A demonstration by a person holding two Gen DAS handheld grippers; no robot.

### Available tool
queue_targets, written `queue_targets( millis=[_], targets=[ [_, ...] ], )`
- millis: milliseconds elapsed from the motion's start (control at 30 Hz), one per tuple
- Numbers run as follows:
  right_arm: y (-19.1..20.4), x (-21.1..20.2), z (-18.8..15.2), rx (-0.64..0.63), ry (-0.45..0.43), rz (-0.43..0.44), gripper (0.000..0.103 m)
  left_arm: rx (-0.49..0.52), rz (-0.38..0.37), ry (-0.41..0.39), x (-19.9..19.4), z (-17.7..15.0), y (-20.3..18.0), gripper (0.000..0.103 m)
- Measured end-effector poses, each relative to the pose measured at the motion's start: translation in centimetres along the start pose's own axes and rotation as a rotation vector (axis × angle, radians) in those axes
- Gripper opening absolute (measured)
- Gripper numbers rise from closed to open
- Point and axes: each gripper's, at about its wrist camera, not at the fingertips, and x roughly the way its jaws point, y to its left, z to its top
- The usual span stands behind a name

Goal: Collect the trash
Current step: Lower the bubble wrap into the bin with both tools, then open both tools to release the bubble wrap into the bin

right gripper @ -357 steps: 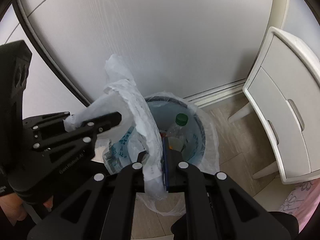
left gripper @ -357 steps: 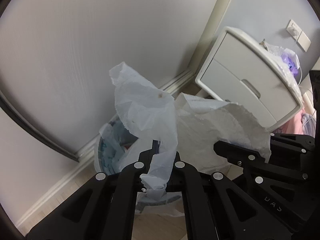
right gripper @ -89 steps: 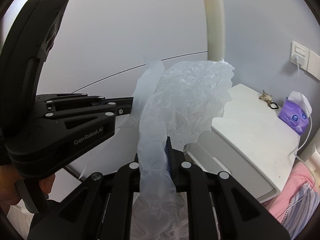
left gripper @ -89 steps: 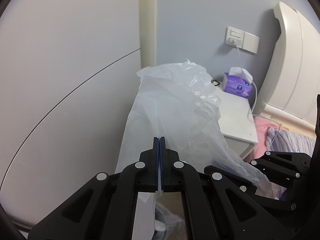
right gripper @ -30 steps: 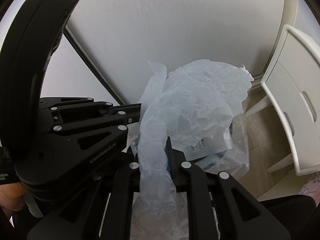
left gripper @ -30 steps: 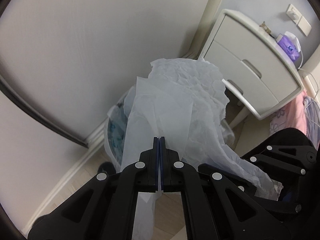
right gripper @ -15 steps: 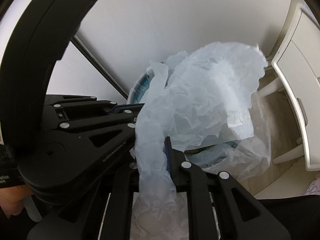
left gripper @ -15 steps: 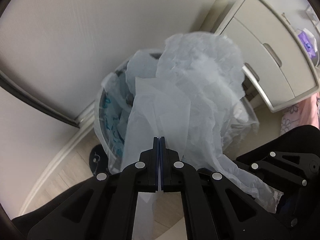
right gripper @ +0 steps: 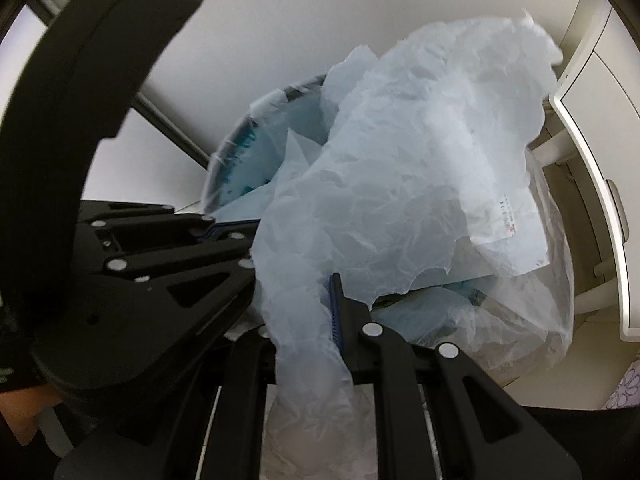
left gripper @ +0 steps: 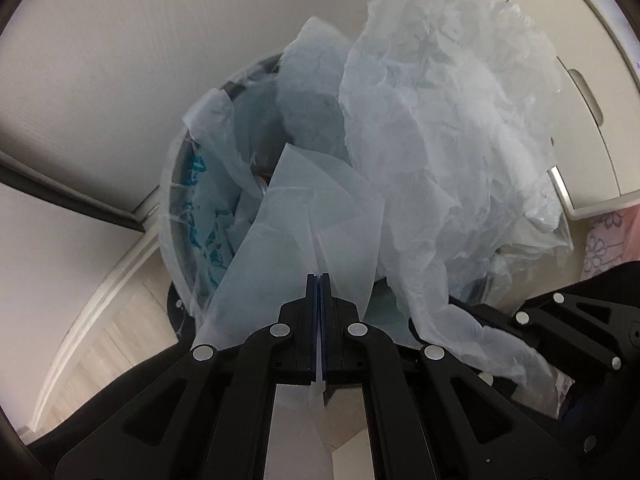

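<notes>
Both-handed, the bag [left gripper: 440,128] is pinched between closed fingers [left gripper: 312,300].

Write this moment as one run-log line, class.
left gripper: shut on plastic bag | right gripper: shut on plastic bag | bag above trash bin | nightstand right

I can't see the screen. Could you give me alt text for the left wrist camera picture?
A black two-finger left gripper, shut on a sheet of thin translucent plastic bag, holds it over a round trash bin lined with plastic. The right gripper grips the crumpled bag at lower right. A white cabinet stands behind, near a wall.
</notes>
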Motion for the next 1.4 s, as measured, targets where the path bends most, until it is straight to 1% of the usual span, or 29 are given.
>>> queue_targets(
  millis=[300,367,400,433,467,600,800,867,900,933,967,1000,1033,1067,1100,1167,1200,1233,1267,1300,1333,1400],
  targets=[
    [-0.2,3.4,0.7,0.004,0.052,-0.022,0.012,-0.006,0.015,0.048,3.2,0.6,0.3,0.001],
    [-0.3,4.0,0.9,0.008,0.061,-0.027,0.012,-0.008,0.016,0.053,3.6,0.7,0.0,0.001],
    [0.2,3.4,0.1,0.009,0.062,-0.028,0.012,-0.008,0.014,0.054,3.9,0.8,-0.1,0.001],
    [0.2,3.3,0.1,0.009,0.064,-0.031,0.012,-0.007,0.012,0.055,3.9,1.0,0.3,0.001],
    [0.3,4.6,0.9,0.013,0.067,-0.033,0.012,-0.007,0.011,0.055,4.0,1.0,0.2,0.001],
    [0.4,5.7,1.1,0.016,0.086,-0.044,0.012,-0.014,0.011,0.060,4.3,1.4,-0.1,0.001],
    [0.2,6.5,0.9,0.005,0.098,-0.058,0.012,-0.018,0.029,0.061,4.4,1.6,-1.1,0.010],
    [0.6,6.4,0.8,0.000,0.095,-0.063,0.012,-0.020,0.036,0.048,3.9,1.7,-1.5,0.026],
    [0.6,6.3,0.7,-0.005,0.094,-0.065,0.012,-0.017,0.048,0.036,3.5,1.8,-1.7,0.032],
    [0.7,6.4,0.7,-0.011,0.093,-0.073,0.014,-0.020,0.060,0.029,3.3,2.0,-2.0,0.048],
    [0.8,6.2,0.5,-0.019,0.089,-0.083,0.017,-0.028,0.070,0.022,3.0,2.2,-1.9,0.058],
    [1.1,6.1,0.4,-0.030,0.082,-0.094,0.025,-0.043,0.068,0.013,2.6,2.3,-1.8,0.058],
    [1.2,6.0,0.4,-0.035,0.077,-0.099,0.031,-0.060,0.060,0.009,2.3,2.4,-1.6,0.060],
    [1.4,5.8,0.3,-0.038,0.074,-0.101,0.043,-0.067,0.058,0.006,2.1,2.4,-1.6,0.064],
    [1.6,5.5,0.3,-0.043,0.064,-0.104,0.051,-0.074,0.060,-0.005,1.6,2.5,-1.5,0.065],
    [2.1,5.1,0.1,-0.053,0.051,-0.106,0.056,-0.076,0.056,-0.016,0.9,2.5,-1.6,0.066],
    [2.2,4.8,0.0,-0.058,0.048,-0.107,0.062,-0.075,0.058,-0.023,0.4,2.4,-1.7,0.067],
    [2.3,4.7,0.0,-0.063,0.044,-0.107,0.067,-0.074,0.062,-0.029,0.1,2.4,-1.8,0.071],
    [2.5,4.4,-0.1,-0.066,0.038,-0.102,0.070,-0.073,0.074,-0.040,-0.4,2.3,-1.9,0.077],
    [2.7,4.2,-0.3,-0.068,0.036,-0.100,0.075,-0.073,0.080,-0.048,-0.8,2.3,-2.0,0.079],
    [2.7,3.7,-0.4,-0.073,0.032,-0.099,0.082,-0.070,0.076,-0.056,-1.1,2.1,-1.7,0.082],
    [3.5,3.2,-0.5,-0.088,0.015,-0.105,0.088,-0.067,0.073,-0.068,-1.8,2.0,-1.7,0.090]
  ],
)
